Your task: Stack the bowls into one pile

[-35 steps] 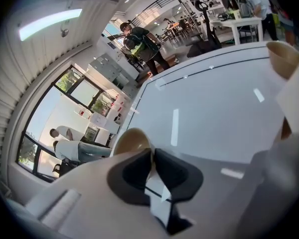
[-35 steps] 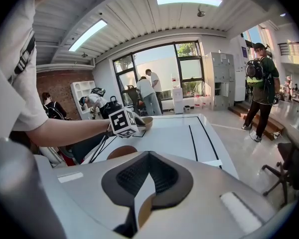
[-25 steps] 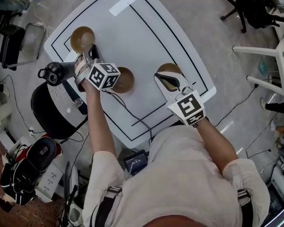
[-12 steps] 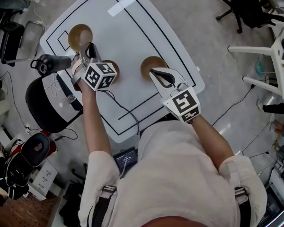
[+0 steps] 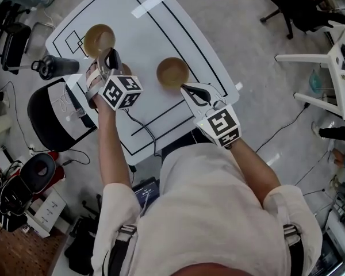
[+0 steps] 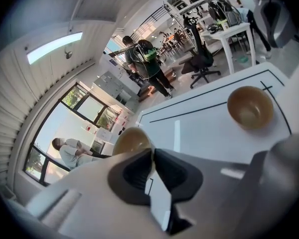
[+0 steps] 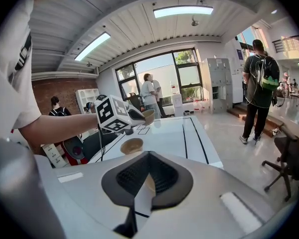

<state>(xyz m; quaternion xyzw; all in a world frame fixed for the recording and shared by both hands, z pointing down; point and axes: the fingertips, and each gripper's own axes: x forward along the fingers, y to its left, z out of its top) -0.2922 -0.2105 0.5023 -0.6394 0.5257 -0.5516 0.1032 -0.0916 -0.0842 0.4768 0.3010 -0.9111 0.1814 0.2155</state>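
Three tan bowls are over a white table (image 5: pixel 161 33) marked with black lines. My left gripper (image 5: pixel 110 53) is shut on the rim of the far-left bowl (image 5: pixel 98 39), which sits at its jaw tips (image 6: pixel 131 139) and looks lifted in the right gripper view (image 7: pixel 148 116). The middle bowl (image 5: pixel 125 68) rests on the table (image 7: pixel 133 146), mostly hidden under the left marker cube. My right gripper (image 5: pixel 187 88) is shut on the right bowl (image 5: pixel 172 72). Only a tan sliver of that bowl (image 7: pixel 145 182) shows between its pads.
A black flask (image 5: pixel 52 66) lies at the table's left edge, above a black chair (image 5: pixel 52 125). A cable (image 5: pixel 141 125) trails across the near part of the table. An office chair (image 5: pixel 299 4) and a white desk (image 5: pixel 333 56) stand to the right. People stand in the background.
Both grippers have carried their bowls inward. The left bowl is nearer the middle bowl, which now hides behind the cube. The right bowl has left the table's right edge.
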